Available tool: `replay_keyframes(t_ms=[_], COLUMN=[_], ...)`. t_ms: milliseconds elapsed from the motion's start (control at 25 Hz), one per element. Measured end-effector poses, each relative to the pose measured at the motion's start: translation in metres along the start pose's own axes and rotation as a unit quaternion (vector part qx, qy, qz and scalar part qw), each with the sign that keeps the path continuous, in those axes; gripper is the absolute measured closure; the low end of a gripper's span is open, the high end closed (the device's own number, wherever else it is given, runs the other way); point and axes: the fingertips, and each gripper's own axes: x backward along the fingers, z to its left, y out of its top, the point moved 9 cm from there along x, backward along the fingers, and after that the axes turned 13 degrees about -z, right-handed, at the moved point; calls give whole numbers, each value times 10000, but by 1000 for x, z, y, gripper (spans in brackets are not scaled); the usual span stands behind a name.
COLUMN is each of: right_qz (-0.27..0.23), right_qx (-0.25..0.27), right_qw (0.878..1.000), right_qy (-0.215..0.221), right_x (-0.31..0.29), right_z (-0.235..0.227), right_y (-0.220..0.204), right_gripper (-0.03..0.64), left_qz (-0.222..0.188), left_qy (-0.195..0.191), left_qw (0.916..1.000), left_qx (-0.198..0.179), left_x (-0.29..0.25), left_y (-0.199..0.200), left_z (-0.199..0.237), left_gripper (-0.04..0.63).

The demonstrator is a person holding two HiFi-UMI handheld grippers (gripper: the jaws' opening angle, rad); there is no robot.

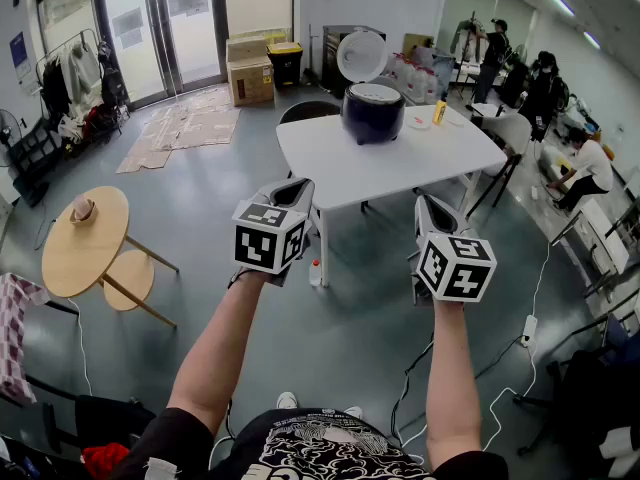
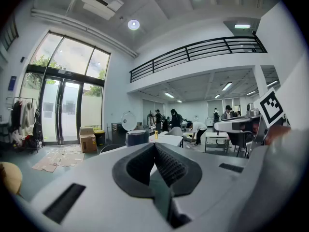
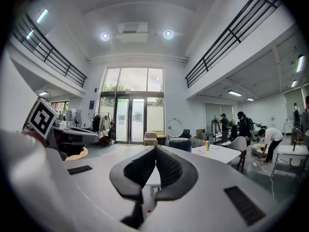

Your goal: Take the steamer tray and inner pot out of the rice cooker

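Worktop [image 1: 420, 163]: white, at 12 o'clock in the head view.
Yellow bottle [image 1: 439, 112]: upright, near the worktop's 1 o'clock corner.
Round wooden tables [image 1: 70, 258]: two, touching, at 9 o'clock.
Cardboard boxes [image 1: 250, 73]: stacked, at 11 o'clock.
People [image 1: 590, 163]: at 2 o'clock.

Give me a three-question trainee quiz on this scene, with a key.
1. True or false: the rice cooker has its lid open.
2. The left gripper is: A) open, B) shut on nothing, C) shut on a spoon.
3. What does the rice cooker stand on?
Key: 1 true. 2 B. 3 The white table.
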Motion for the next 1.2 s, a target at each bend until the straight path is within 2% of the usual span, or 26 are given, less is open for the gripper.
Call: replay_keyframes(t_ms=[480, 600, 1080, 1200], right_qz=[36, 67, 100, 118], right_qx=[43, 54, -46, -17], right_qw=[10000, 10000, 9999, 9999], right_qy=[-36, -15, 85, 85], right_x=[1, 2, 5, 6], right_z=[2, 3, 3, 2], right_y=[-7, -8, -9, -11], right_gripper=[600, 580, 517, 480], left_qz=[-23, -16, 15, 36], left_qy=[-159, -167, -84, -58], left_qw=[9999, 9999, 10000, 10000], left_qx=[5, -12, 33, 17], left_x=[1, 2, 4, 3], left_y=[-4, -5, -8, -10], left_z=[-4, -5, -3, -4], left_gripper=[583, 581, 464, 432])
